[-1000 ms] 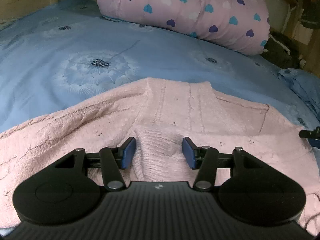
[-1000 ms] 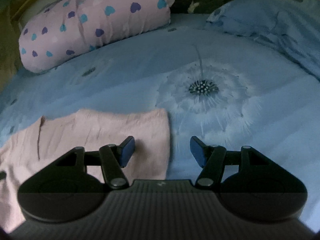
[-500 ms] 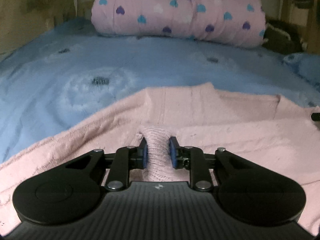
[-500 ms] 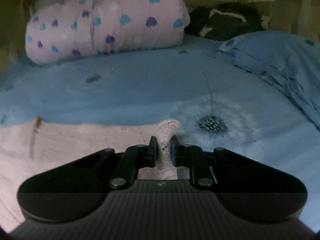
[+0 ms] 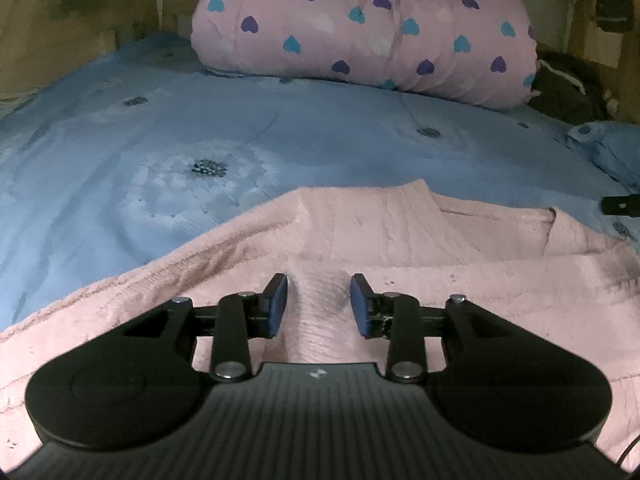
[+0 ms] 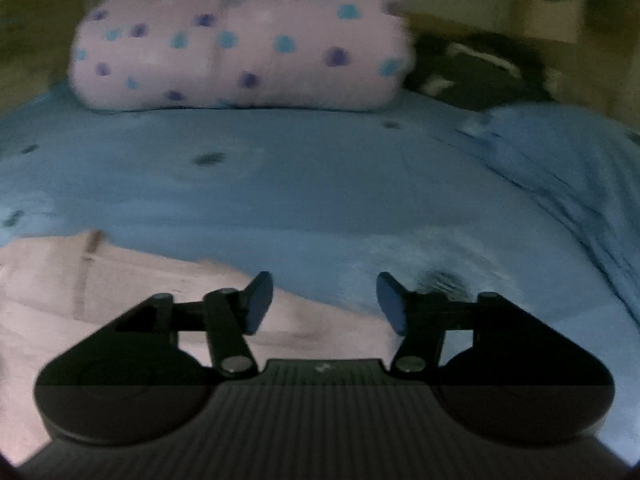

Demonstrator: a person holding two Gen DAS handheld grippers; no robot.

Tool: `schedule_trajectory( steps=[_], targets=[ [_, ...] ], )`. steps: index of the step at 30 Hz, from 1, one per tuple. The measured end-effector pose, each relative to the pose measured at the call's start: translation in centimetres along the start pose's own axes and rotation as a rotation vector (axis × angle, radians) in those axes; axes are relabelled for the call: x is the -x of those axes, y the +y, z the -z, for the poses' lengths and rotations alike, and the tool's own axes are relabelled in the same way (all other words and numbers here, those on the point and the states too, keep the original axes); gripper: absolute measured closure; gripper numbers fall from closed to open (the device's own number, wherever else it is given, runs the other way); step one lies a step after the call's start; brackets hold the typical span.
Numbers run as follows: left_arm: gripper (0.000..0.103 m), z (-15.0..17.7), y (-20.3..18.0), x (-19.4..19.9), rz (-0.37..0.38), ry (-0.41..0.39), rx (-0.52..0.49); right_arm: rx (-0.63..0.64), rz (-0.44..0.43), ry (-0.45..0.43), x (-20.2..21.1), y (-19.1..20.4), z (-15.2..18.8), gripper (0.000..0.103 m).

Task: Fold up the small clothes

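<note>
Pink knit sweater (image 5: 400, 248) lies flat on the blue bedspread (image 5: 160, 140), lower part doubled over the body. Both tools have just been opening: left tool (image 5: 319, 306) apart, straddling a knit ridge without pinching; right tool (image 6: 325, 302) apart, nothing between. Release step, likely. Next: regrip an edge for another fold.

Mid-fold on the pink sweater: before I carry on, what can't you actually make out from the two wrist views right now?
- Pink sweater, near hem: left wrist view, covered by the left claw body.
- Its sleeves: run off the frame edges.
- Right wrist view: motion blur smears the sweater's edge beneath the right claw; contact can't be told.
- Dark heap beside the heart-print quilt: blurred, unidentifiable.
- Black part at the left view's right edge: cut off.
</note>
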State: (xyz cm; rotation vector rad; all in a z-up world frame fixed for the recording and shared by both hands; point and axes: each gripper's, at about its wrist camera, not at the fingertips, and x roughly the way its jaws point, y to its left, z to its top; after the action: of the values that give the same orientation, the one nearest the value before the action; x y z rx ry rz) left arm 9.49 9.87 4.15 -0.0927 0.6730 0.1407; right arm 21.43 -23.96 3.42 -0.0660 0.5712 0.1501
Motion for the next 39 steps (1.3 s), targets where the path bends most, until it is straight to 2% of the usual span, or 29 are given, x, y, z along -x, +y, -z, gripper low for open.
schedule_trajectory(
  steps=[4,9,11,13,14,16,18,20,23,24,26,28,31,39],
  targets=[
    [0.061,-0.3,0.4,0.2,0.0,0.0,0.017,0.019,-0.061,0.049,-3.0,2.2,-1.1,0.043],
    [0.059,-0.5,0.9,0.2,0.0,0.008,0.044,-0.143,-0.121,0.117,-7.0,2.1,-2.6,0.043],
    [0.059,-0.5,0.9,0.2,-0.001,0.012,0.047,-0.206,-0.132,0.176,-8.5,1.8,-2.7,0.043],
    [0.058,-0.5,0.9,0.2,-0.002,0.013,0.047,-0.219,-0.176,0.247,-9.2,2.0,-2.3,0.043],
    [0.058,-0.5,0.8,0.2,-0.004,0.015,0.045,-0.199,-0.187,0.256,-9.2,2.3,-2.1,0.046],
    [0.058,-0.4,0.7,0.2,-0.007,0.018,0.038,-0.095,-0.198,0.249,-8.6,3.6,-1.9,0.082],
    [0.058,-0.3,0.6,0.1,-0.01,0.021,0.031,-0.033,-0.235,0.25,-7.8,4.6,-1.8,0.085],
    [0.057,-0.2,0.5,-0.1,-0.019,0.025,0.022,0.04,-0.221,0.189,-6.5,5.4,-1.7,0.086],
    [0.049,0.0,0.4,-0.7,-0.039,0.042,0.005,0.071,-0.091,0.025,-4.9,5.8,-1.3,0.087],
    [0.046,0.1,0.5,-0.9,-0.042,0.047,0.003,0.063,-0.044,-0.004,-5.0,5.8,-1.1,0.086],
    [0.044,0.1,0.6,-1.0,-0.046,0.048,0.009,0.033,-0.001,0.008,-5.6,5.5,-1.0,0.085],
    [0.044,0.0,0.7,-0.8,-0.042,0.049,0.022,-0.006,-0.012,0.065,-5.6,4.7,-0.6,0.083],
    [0.043,-0.1,0.6,-0.5,-0.044,0.044,0.031,-0.063,-0.049,0.056,-3.4,3.8,-0.2,0.075],
    [0.04,-0.7,0.3,1.9,-0.01,0.003,0.044,-0.072,-0.163,0.091,6.4,2.7,2.4,0.074]
  ],
)
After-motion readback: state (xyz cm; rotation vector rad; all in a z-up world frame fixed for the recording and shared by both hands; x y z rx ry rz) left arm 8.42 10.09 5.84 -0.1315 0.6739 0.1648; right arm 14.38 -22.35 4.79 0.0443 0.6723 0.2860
